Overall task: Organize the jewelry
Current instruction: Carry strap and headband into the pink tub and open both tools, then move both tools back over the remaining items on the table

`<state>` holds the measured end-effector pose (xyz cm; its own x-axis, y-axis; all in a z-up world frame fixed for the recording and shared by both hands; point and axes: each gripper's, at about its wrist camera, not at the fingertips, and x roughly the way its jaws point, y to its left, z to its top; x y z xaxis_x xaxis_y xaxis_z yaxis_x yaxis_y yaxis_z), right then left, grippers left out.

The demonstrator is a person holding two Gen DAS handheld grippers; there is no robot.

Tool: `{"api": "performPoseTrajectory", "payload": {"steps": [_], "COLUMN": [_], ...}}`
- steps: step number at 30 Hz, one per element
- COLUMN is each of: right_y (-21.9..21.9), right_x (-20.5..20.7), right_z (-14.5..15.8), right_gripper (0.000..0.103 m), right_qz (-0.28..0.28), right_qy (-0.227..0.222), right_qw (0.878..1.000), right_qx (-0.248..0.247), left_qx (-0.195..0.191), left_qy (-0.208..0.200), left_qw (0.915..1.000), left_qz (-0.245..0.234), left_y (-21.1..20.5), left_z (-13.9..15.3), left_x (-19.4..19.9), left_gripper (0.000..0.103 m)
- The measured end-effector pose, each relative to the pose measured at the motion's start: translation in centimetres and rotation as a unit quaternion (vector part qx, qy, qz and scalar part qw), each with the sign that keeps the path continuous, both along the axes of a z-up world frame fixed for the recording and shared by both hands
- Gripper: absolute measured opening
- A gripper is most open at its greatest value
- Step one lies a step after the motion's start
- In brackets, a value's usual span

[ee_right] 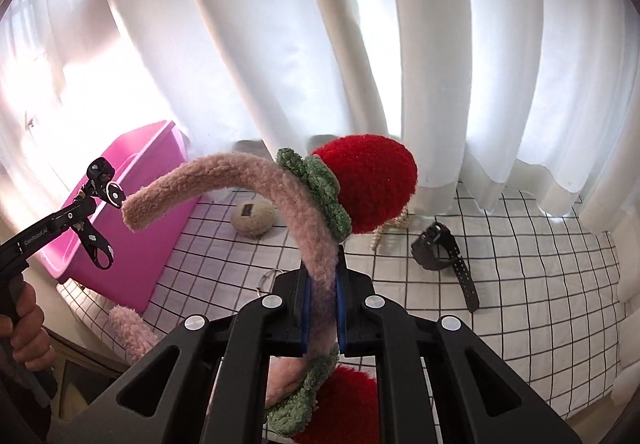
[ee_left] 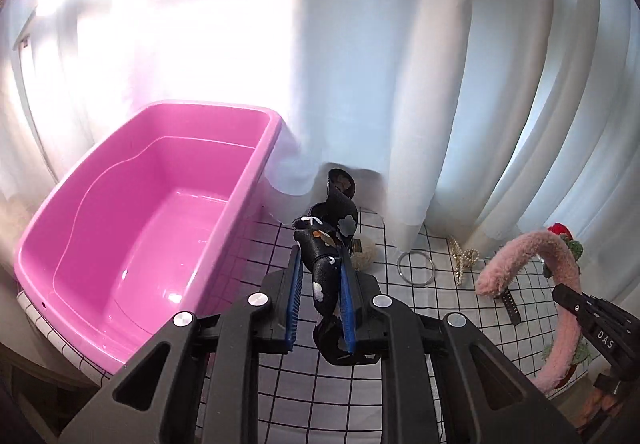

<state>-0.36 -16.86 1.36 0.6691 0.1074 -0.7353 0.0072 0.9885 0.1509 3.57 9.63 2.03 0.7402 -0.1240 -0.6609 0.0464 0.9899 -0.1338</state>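
Jewelry pieces, two lifted above the grid-checked white cloth (ee_right: 520, 244).
Our left gripper (ee_left: 320, 296) clamps one black flower-printed strap (ee_left: 326, 276), our right gripper (ee_right: 322, 308) one fuzzy pink headband (ee_right: 280, 180); beyond lie one metal ring (ee_left: 416, 268), one black watch (ee_right: 436, 252), one pink plastic tub (ee_left: 160, 204).

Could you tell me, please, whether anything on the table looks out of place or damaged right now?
Nothing looks damaged or spilled. The pink bin stands upright and holds nothing, while the watch, pearl clip, ring and pom-pom lie loose on the checked cloth.
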Motion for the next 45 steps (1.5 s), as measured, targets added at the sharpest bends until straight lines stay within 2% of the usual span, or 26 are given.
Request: {"api": "performPoseTrajectory", "payload": {"steps": [4, 9, 13, 17, 20, 25, 26, 28, 30, 31, 32, 33, 38, 45], "right_y": [5.0, 12.7, 19.2, 25.4, 28.8, 31.8, 32.3, 33.0, 33.6, 33.7, 33.7, 33.8, 33.4, 30.1], "right_x": [2.9, 7.6, 11.4, 14.5, 16.5, 18.9, 19.4, 20.2, 20.8, 20.8, 20.7, 20.7, 20.5, 18.4], "right_z": [2.3, 3.7, 3.9, 3.2, 1.5, -0.7, -1.0, -1.7, -2.1, -2.1, -1.9, -1.7, -1.0, 0.3], "right_gripper": [0.01, 0.01, 0.01, 0.01, 0.01, 0.01, 0.01, 0.018, 0.049, 0.054, 0.057, 0.059, 0.061, 0.061], "right_qz": [0.061, 0.137, 0.187, 0.224, 0.244, 0.251, 0.252, 0.253, 0.254, 0.252, 0.25, 0.246, 0.237, 0.212], "right_qy": [-0.032, -0.051, -0.047, -0.03, -0.005, 0.031, 0.039, 0.054, 0.068, 0.065, 0.056, 0.047, 0.028, 0.017], "right_qw": [0.998, 0.989, 0.981, 0.974, 0.969, 0.966, 0.965, 0.964, 0.962, 0.962, 0.963, 0.963, 0.964, 0.974], "right_qx": [0.01, 0.011, 0.005, -0.018, -0.038, -0.054, -0.058, -0.063, -0.074, -0.08, -0.086, -0.097, -0.119, -0.073], "left_qx": [0.015, 0.041, 0.046, 0.044, 0.037, 0.032, 0.03, 0.025, 0.025, 0.029, 0.033, 0.024, 0.038, 0.004], "left_qy": [-0.028, -0.033, -0.009, 0.021, 0.038, 0.058, 0.061, 0.068, 0.078, 0.081, 0.08, 0.07, 0.048, 0.038], "left_qw": [0.9984, 0.9924, 0.9875, 0.9854, 0.9855, 0.9863, 0.986, 0.9848, 0.9833, 0.9826, 0.9815, 0.9834, 0.9833, 0.9816], "left_qz": [0.047, 0.112, 0.15, 0.163, 0.161, 0.151, 0.152, 0.158, 0.162, 0.165, 0.171, 0.166, 0.171, 0.187], "left_y": [4.8, 11.7, 16.6, 19.7, 20.7, 21.4, 21.6, 21.8, 22.2, 22.4, 22.6, 22.6, 22.5, 22.6], "left_z": [2.8, 3.7, 2.5, 0.1, -1.7, -3.7, -4.0, -4.3, -4.6, -4.7, -4.7, -4.6, -3.9, -3.3], "left_x": [-0.5, -0.2, 0.9, 2.0, 2.7, 4.4, 4.7, 4.9, 5.2, 5.2, 5.1, 4.8, 4.0, 2.9], "left_gripper": [0.017, 0.017, 0.017, 0.017, 0.017, 0.018, 0.02, 0.027, 0.036, 0.053, 0.079, 0.083, 0.086, 0.087]}}
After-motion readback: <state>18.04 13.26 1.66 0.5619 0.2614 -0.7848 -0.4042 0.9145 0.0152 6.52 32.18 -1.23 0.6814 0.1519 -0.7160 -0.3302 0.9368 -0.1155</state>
